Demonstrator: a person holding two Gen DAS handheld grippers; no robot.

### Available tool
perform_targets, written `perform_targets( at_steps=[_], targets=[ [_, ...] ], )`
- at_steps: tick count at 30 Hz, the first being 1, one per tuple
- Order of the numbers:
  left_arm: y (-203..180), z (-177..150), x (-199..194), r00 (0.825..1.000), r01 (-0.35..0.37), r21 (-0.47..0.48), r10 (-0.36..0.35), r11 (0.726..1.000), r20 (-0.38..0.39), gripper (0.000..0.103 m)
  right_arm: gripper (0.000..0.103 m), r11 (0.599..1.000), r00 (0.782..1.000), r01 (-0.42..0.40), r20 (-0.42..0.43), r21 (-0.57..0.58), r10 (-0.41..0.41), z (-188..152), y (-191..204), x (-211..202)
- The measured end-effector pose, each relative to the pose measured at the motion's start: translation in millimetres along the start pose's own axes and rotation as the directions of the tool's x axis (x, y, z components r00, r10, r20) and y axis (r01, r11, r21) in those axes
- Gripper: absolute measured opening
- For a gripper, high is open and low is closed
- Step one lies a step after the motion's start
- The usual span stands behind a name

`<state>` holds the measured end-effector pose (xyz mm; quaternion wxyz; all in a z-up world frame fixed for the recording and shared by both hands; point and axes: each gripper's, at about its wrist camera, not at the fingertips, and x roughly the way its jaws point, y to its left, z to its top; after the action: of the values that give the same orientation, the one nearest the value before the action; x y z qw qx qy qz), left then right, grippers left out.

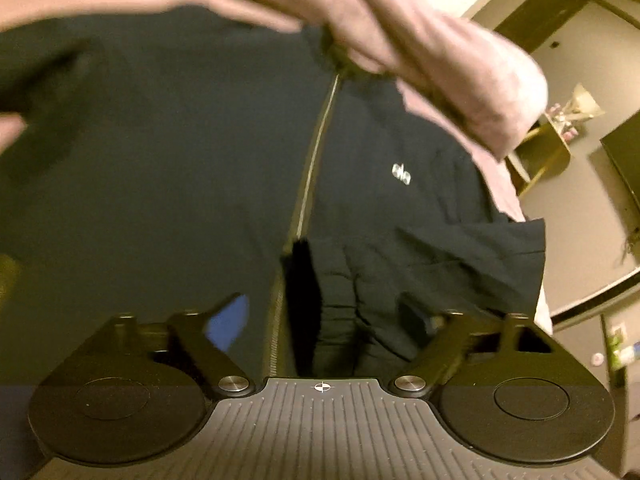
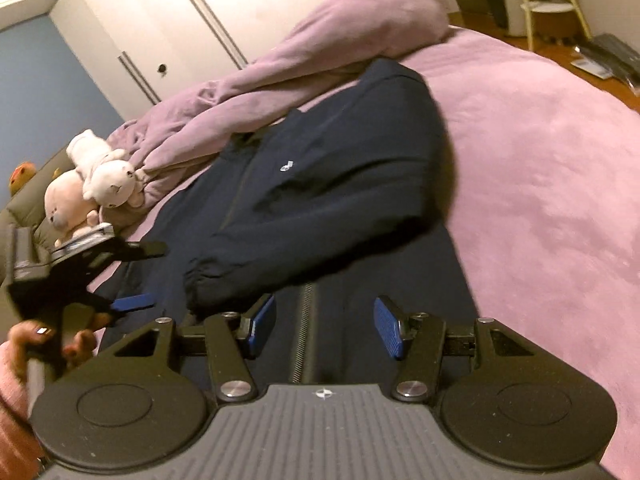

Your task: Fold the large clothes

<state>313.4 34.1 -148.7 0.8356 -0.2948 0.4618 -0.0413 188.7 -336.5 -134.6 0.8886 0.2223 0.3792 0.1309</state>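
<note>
- One dark blue jacket [image 2: 340, 184] lies flat on the pink bed [image 2: 540, 168], zip side up.
- It has a small white logo [image 1: 401, 174] on the chest. The letters are too blurry to read.
- One sleeve [image 2: 320, 240] is folded across the front of the jacket, and its cuff lies near the zip [image 2: 304, 332].
- The right tongs [image 2: 325, 330] are partly open, with blue pads on both sides of the zip. Nothing is held in them.
- The left tongs [image 2: 138, 276] are open wide over the edge of the jacket, with nothing in them. A hand [image 2: 44, 344] holds their handle.
- Two soft toys [image 2: 96, 184] lie at the side of the bed, one on top of the other.
- One bunched-up purple blanket [image 2: 280, 68] lies beside the jacket, touching its top.
- A white wardrobe [image 2: 180, 20] stands behind the bed.
- No boxes or baskets can be made out.
</note>
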Motion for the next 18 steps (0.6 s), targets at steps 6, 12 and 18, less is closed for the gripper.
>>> perform_targets(
  at_steps=[6,12,18],
  targets=[
    [9,-2,14,0.998,0.047,-0.073,-0.050,0.996,-0.037,0.065,0.055,0.997,1.000,0.013,0.008,0.069,-0.014,-4,-19,1],
    [23,-11,23,0.995,0.074,-0.185,-0.086,0.980,-0.057,0.052,0.056,0.993,1.000,-0.010,0.009,0.115,0.009,-2,-25,8],
    [24,-13,16,0.996,0.057,-0.229,-0.072,0.972,-0.058,0.052,0.056,0.993,1.000,-0.010,0.006,0.114,0.009,-4,-22,11]
  ],
)
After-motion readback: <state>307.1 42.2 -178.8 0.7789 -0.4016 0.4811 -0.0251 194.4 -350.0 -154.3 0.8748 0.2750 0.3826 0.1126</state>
